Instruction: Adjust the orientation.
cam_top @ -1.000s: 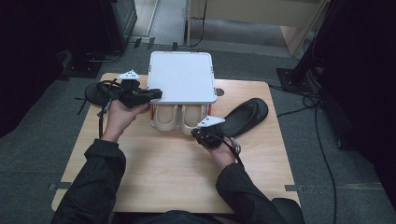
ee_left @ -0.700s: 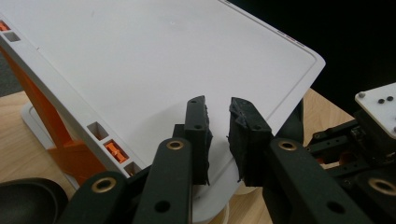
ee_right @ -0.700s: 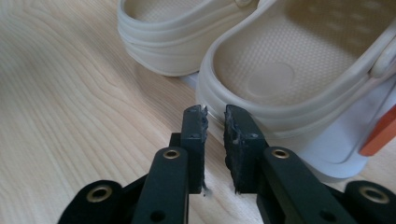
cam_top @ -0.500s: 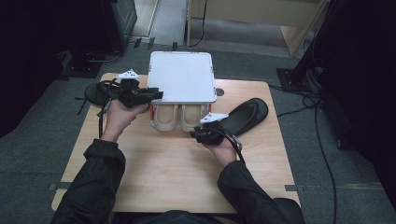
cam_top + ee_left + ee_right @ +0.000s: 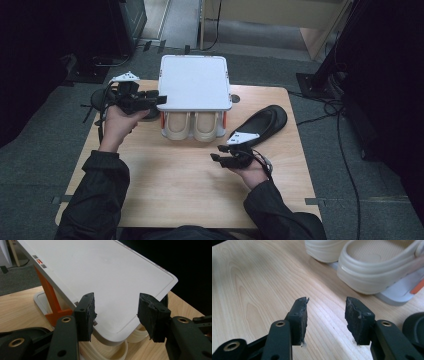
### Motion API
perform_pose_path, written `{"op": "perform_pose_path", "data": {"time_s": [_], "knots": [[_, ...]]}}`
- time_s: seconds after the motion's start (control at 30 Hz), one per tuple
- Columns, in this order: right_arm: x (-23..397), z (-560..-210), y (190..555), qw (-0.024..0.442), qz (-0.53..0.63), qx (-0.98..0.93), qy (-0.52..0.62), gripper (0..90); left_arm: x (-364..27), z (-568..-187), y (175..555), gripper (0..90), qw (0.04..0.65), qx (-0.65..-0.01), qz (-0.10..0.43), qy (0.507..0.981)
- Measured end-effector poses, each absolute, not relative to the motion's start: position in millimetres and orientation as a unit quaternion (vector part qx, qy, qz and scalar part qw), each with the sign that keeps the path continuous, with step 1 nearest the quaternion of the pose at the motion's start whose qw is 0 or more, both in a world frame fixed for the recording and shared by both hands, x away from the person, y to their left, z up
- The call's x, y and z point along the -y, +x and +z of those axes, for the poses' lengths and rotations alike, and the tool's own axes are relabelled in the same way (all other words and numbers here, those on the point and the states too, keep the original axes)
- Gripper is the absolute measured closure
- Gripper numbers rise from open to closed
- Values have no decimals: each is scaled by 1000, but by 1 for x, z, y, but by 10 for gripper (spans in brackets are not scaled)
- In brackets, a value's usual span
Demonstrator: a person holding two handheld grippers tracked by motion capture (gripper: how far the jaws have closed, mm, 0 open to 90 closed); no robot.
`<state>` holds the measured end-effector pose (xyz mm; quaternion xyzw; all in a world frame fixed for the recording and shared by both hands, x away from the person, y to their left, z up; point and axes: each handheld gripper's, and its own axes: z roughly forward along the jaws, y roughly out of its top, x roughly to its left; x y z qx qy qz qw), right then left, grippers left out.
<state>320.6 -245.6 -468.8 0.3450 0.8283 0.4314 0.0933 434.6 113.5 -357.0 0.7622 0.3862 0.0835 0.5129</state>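
Hovering by the cream shoes (image 5: 192, 125), both grippers' fingers have just opened, holding nothing

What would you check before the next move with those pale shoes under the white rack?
1. Left tool open, nothing between its jaws: ok.
2. Right tool open, nothing held: ok.
3. Pale shoes side by side on the rack's lower shelf: ok.
4. White rack standing level on the table: ok.
5. Black shoe lying beside the right tool, not touched: ok.
6. Second black shoe behind the left hand: cannot tell.
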Motion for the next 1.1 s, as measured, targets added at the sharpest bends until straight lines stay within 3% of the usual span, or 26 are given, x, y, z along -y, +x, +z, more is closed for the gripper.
{"op": "perform_pose_path", "data": {"time_s": [0.57,1.1], "knots": [[236,-471,337,67,444,-827,339,555,-151,-369,427,502,490,-423,114,754],[223,-475,337,63,438,-837,322,550,-175,-414,455,665,470,-469,110,740]]}}
